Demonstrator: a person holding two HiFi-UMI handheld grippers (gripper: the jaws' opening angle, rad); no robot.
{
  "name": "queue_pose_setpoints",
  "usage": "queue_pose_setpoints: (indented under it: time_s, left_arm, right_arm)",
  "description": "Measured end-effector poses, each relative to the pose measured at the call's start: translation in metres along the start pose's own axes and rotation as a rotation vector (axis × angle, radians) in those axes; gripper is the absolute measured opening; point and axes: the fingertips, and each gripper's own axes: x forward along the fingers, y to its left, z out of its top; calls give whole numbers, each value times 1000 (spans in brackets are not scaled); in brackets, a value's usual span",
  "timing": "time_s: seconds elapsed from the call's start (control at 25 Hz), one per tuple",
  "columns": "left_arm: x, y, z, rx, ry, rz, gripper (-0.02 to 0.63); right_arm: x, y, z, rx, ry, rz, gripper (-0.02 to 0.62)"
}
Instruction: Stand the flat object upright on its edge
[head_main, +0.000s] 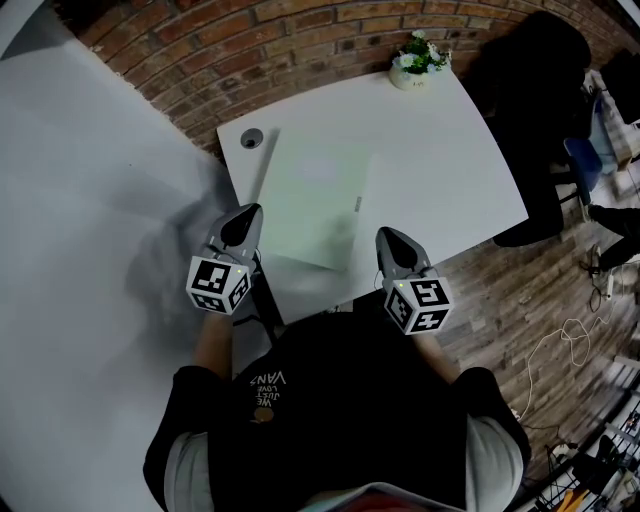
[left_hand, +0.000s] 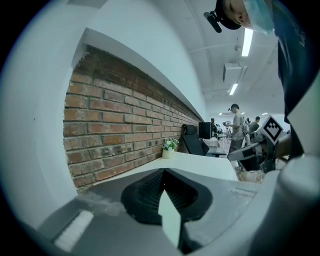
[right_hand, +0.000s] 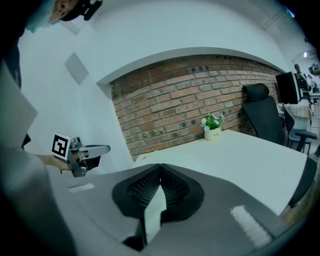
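Fingers (left_hand: 145, 192) of the L gripper (head_main: 251, 210) are clenched tight, w/ nothing btwn them. Fingers on the R gripper (head_main: 383, 233) are clenched too, w/ nothing in them. Each gripper view shows 2 dark ribbed sides pressed together.

The flat board (head_main: 312, 198) is pale and lies flat on the white worktop (head_main: 440, 170). It sits btwn the 2 pairs of fingers and a bit ahead of them. The L tips are right at its L edge. The R tips are just beside its R edge. Can't tell if any tip touches it.

A small plant pot (head_main: 418, 62) stands far ahead of the R fingers, at the far corner of the worktop, well apart from the board. A round grey cap (head_main: 251, 139) sits in the worktop ahead of the L fingers, near the board's far L corner. A brick wall (head_main: 300, 40) is past the worktop. A black chair (head_main: 530, 110) is off to the R of the R fingers.

Each gripper has a cube w/ black & white squares behind its fingers. The person's arms in a black top (head_main: 340, 400) reach to both.
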Motion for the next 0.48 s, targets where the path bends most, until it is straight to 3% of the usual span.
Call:
queue_pose_setpoints:
  time_s: [0.4,0.48]
  left_arm:
    - [21,22,-21,-65,91,11,15]
    - [25,24,-28,-77,119,9,32]
  right_arm:
    - [32,-11,-12,58,72,11,8]
    - [38,-15,-15,75,89,10,39]
